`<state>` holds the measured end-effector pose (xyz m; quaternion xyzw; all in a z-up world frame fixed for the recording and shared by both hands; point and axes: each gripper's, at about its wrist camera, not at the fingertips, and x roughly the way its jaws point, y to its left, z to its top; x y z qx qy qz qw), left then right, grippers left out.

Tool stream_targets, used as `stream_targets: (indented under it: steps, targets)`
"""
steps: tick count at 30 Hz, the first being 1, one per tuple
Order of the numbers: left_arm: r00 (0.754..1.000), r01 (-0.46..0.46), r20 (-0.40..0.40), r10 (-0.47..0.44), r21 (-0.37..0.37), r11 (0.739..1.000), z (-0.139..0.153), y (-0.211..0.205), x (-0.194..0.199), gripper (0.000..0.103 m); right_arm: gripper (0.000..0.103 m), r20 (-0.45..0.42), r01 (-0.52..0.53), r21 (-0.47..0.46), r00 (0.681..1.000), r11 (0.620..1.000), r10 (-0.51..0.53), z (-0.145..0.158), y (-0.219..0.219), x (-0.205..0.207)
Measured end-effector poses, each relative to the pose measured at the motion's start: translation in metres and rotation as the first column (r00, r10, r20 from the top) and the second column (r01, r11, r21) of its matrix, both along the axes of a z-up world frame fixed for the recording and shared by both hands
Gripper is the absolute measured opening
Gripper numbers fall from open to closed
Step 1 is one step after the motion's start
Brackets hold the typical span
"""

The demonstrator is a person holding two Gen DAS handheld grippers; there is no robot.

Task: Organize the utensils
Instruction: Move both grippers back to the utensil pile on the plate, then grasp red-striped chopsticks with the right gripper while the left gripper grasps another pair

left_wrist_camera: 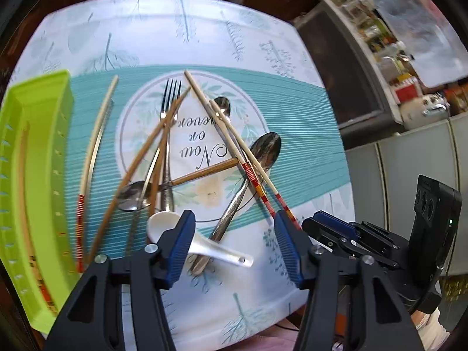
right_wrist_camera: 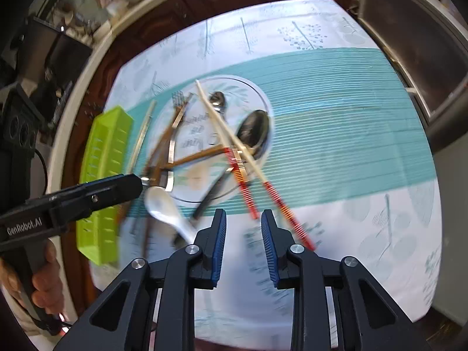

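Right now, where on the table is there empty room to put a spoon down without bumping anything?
The tablecloth is bare on the far side of the red-banded chopsticks from the green tray, and along the far edge beyond the fork. It is crowded in the middle, where chopsticks, metal spoons and the white ceramic spoon lie crossed, right up to the tray.

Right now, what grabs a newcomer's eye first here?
The tangled pile of utensils mid-mat: a fork, metal spoons, crossed chopsticks and a white ceramic spoon at its near edge. Next, the lime-green tray along the mat's left side, with both grippers hovering empty over the near edge.
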<state>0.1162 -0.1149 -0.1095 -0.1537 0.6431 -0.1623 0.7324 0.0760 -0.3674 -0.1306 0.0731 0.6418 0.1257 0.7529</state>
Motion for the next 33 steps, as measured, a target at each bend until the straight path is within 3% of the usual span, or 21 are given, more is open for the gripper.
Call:
stream_targets:
  steps: [6,16,23,27,33]
  targets:
    - [0.996,-0.084,-0.040,0.084,0.017,0.996,-0.027,-0.017,0.009,0.051,0.021,-0.033,-0.181,-0.050,0.983,0.982,0.179,-0.039,-0.007,0.029]
    - [0.978,-0.192,-0.072,0.194,0.033,0.981,-0.046,-0.022,0.017,0.044,0.015,-0.043,-0.442,-0.103,0.897,0.891,0.440,-0.065,0.026,0.050]
    - [0.972,-0.222,-0.074,0.224,0.030,0.975,-0.047,-0.023,0.020,0.044,0.006,-0.027,-0.501,-0.150,0.864,0.852,0.504,-0.074,0.036,0.050]
    - [0.970,-0.228,-0.086,0.229,0.020,0.973,-0.052,-0.028,0.025,0.044,0.006,-0.019,-0.489,-0.109,0.871,0.865,0.490,-0.075,0.033,0.053]
    - [0.965,-0.234,-0.125,0.231,-0.009,0.972,-0.059,-0.034,0.031,0.029,0.006,-0.020,-0.439,-0.020,0.898,0.898,0.439,-0.066,0.012,0.056]
